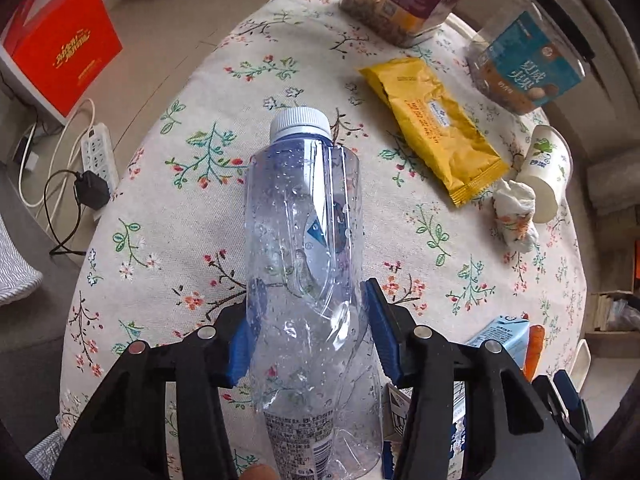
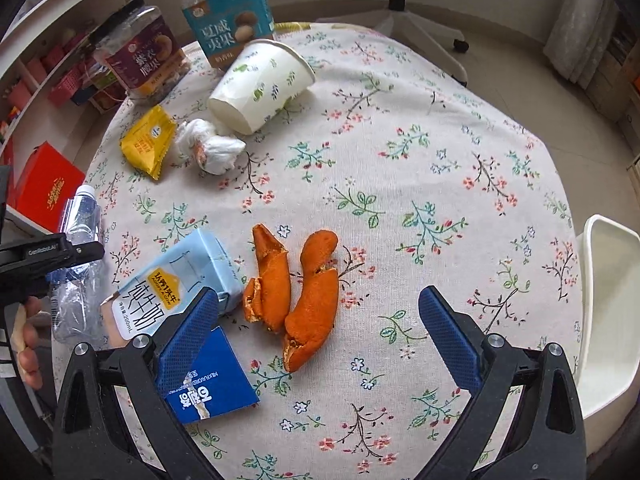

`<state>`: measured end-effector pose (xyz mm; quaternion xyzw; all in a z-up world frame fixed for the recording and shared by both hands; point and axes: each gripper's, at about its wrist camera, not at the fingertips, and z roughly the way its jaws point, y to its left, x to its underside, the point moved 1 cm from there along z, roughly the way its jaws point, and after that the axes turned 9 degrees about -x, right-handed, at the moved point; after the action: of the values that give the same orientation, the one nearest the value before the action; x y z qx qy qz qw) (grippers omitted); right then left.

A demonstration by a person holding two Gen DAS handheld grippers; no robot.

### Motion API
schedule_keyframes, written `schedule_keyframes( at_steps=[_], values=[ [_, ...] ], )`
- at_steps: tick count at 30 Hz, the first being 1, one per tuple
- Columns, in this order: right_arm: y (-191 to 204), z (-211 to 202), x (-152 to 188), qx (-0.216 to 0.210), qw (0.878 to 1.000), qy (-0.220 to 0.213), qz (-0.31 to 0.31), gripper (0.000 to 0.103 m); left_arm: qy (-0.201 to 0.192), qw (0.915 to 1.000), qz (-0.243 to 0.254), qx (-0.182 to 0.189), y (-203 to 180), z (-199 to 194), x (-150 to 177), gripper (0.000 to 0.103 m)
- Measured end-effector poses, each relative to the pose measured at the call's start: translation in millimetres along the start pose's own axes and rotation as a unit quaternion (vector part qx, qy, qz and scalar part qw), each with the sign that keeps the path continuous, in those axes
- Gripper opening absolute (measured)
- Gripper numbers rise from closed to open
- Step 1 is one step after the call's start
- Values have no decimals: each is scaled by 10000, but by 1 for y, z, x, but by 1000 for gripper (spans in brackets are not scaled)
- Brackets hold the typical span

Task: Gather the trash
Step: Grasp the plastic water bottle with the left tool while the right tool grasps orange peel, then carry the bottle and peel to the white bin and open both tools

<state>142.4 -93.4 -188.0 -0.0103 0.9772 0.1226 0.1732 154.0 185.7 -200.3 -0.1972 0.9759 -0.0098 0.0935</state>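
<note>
My left gripper (image 1: 310,332) is shut on a clear empty plastic bottle (image 1: 304,240) with a white cap, held above the floral tablecloth; it also shows in the right wrist view (image 2: 78,264) at the left edge. My right gripper (image 2: 320,320) is open, low over orange peel pieces (image 2: 296,288) that lie between its fingers. A light blue milk carton (image 2: 172,280) and a dark blue carton (image 2: 212,384) lie by the left finger. A yellow wrapper (image 1: 432,128), a crumpled tissue (image 1: 514,216) and a tipped paper cup (image 1: 546,168) lie further off.
Two snack jars (image 2: 228,16) (image 2: 140,52) stand at the table's far edge. A red box (image 1: 64,44) and a power strip (image 1: 98,152) are on the floor to the left. A white chair (image 2: 608,312) stands at the right of the round table (image 2: 440,120).
</note>
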Motion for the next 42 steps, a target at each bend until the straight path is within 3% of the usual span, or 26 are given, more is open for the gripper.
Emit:
schedule_keyframes(
  at_steps=[3,8,10,12,13,15,18,32,42],
  values=[
    [0,6,5,-216,9992,328,4,81,-261,9993,206,145,-8,-20,6,49],
    [6,0,15,-254,9985,427,-232,78,-806,9957,428,154,-13,-56,13,49],
    [6,8,17,-190,9983,508,-235,71,-968,9939,511,114,-16,-66,16,49],
    [1,15,17,-226,9972,685,-174,51,-1025,9929,599,98,-19,-70,12,49],
    [-1,16,17,-204,9974,669,-181,49,-1046,9924,645,81,-21,-70,14,49],
    [-1,13,16,-282,9975,612,-221,21,-1109,9912,722,19,-24,-71,16,48],
    [-6,5,13,-423,9978,497,-109,18,-1140,9910,698,-1,-20,-71,14,46],
    [-15,-65,-12,-612,9940,-895,-171,16,-1569,9858,542,240,-28,-100,18,46],
    [-26,-92,-15,-500,9884,-1425,-130,16,-1828,9806,682,178,-52,-111,30,46]
  ],
)
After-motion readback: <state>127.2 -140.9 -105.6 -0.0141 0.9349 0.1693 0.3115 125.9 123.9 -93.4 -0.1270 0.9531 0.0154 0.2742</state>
